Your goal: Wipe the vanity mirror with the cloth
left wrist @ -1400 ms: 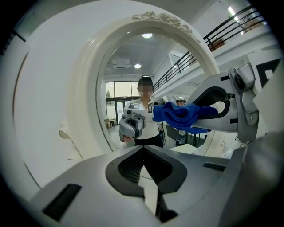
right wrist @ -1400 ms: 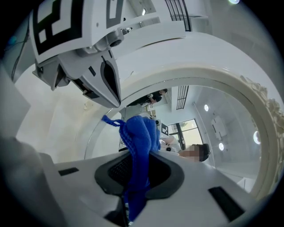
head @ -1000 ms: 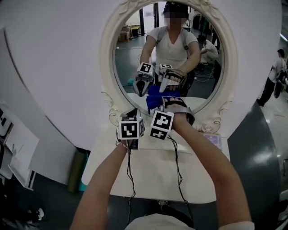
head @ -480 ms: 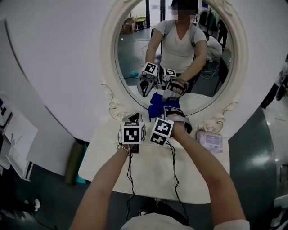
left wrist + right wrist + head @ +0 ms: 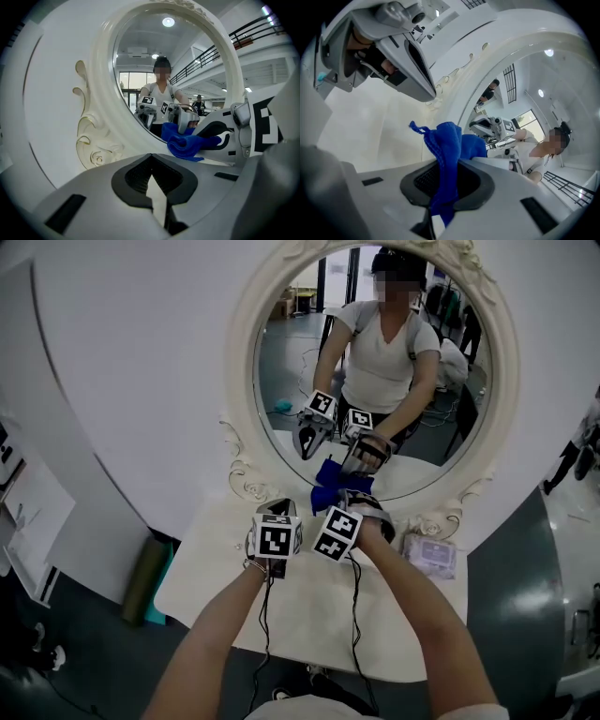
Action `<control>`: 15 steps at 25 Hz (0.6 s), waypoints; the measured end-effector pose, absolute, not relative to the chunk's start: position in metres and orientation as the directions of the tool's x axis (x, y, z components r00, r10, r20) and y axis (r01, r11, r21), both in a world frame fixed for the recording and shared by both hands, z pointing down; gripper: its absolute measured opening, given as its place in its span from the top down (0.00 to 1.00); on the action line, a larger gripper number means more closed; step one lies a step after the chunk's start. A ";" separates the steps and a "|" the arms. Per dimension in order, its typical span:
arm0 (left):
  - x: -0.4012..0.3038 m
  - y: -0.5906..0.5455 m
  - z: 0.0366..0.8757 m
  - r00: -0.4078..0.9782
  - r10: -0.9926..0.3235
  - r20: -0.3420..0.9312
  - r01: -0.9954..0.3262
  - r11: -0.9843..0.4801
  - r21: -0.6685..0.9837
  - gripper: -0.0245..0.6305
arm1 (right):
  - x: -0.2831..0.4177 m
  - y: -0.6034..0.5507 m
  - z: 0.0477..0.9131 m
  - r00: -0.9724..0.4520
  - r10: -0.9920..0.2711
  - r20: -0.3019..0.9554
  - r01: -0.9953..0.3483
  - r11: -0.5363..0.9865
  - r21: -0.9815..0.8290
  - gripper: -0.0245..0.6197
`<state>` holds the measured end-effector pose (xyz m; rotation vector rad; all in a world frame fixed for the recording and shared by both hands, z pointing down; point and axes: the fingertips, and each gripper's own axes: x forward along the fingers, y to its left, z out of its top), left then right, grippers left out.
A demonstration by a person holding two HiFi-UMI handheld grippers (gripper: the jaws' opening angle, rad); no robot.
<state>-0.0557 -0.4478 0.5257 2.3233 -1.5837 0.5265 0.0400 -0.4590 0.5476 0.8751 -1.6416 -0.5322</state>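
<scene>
By the mirror — right gripper (clamped) holds cloth.

Head cam looks steeply down over my desk at the mirror, both gripper cams sit low and close facing it, all sharing the cloth.

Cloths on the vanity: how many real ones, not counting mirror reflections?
1. The blue cloth is clamped in the right gripper, held at the lower edge of the mirror. The blue patch above it in the head view is its reflection. No other cloth shows.
</scene>
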 end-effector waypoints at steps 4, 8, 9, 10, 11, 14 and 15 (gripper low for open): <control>-0.055 -0.447 0.513 0.336 -0.840 0.426 -0.932 -0.361 0.023 0.96 | 0.040 -0.455 0.538 -0.085 -0.777 0.624 -0.269 0.621 0.737 0.86; -0.059 -0.456 0.474 0.326 -0.869 0.372 -0.942 -0.332 0.049 0.96 | 0.042 -0.450 0.512 -0.096 -0.788 0.609 -0.274 0.609 0.745 0.86; -0.059 -0.458 0.461 0.325 -0.876 0.355 -0.942 -0.331 0.046 0.96 | 0.043 -0.449 0.502 -0.102 -0.792 0.602 -0.273 0.604 0.749 0.86; -0.058 -0.459 0.448 0.327 -0.883 0.335 -0.942 -0.333 0.041 0.96 | 0.045 -0.447 0.490 -0.112 -0.797 0.593 -0.274 0.598 0.753 0.86; -0.056 -0.461 0.433 0.331 -0.890 0.314 -0.941 -0.338 0.034 0.96 | 0.048 -0.445 0.477 -0.121 -0.804 0.582 -0.278 0.590 0.758 0.86; -0.048 -0.464 0.386 0.347 -0.906 0.241 -0.935 -0.355 0.012 0.96 | 0.060 -0.441 0.425 -0.125 -0.843 0.524 -0.275 0.537 0.798 0.86; -0.046 -0.465 0.370 0.350 -0.911 0.218 -0.934 -0.358 0.004 0.96 | 0.065 -0.440 0.407 -0.118 -0.858 0.500 -0.267 0.512 0.816 0.86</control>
